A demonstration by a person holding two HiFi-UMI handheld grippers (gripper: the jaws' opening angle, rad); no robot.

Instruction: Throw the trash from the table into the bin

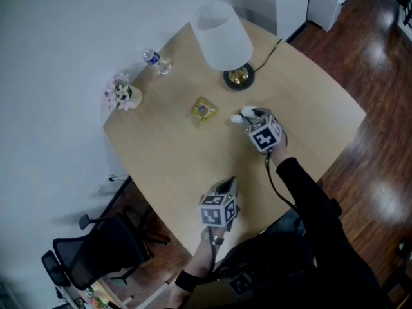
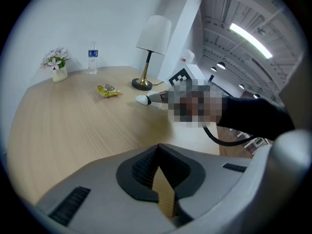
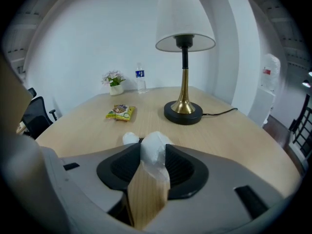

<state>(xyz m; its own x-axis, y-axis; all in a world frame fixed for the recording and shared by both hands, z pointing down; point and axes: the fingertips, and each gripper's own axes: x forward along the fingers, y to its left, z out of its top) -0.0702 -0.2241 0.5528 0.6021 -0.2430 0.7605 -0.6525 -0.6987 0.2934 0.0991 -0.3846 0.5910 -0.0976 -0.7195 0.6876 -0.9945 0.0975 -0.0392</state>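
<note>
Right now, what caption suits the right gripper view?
Right gripper closed on a white paper wad, yellow snack wrapper and lamp beyond on the table.

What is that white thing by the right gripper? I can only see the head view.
Observer: The right gripper view shows it well. It is a crumpled white paper, and it sits between the jaws of the right gripper, touching both pads.
Operator: Is the other one holding some trash too?
Observer: No. In the left gripper view the jaws of the left gripper are together at the tips, with nothing between them.
</note>
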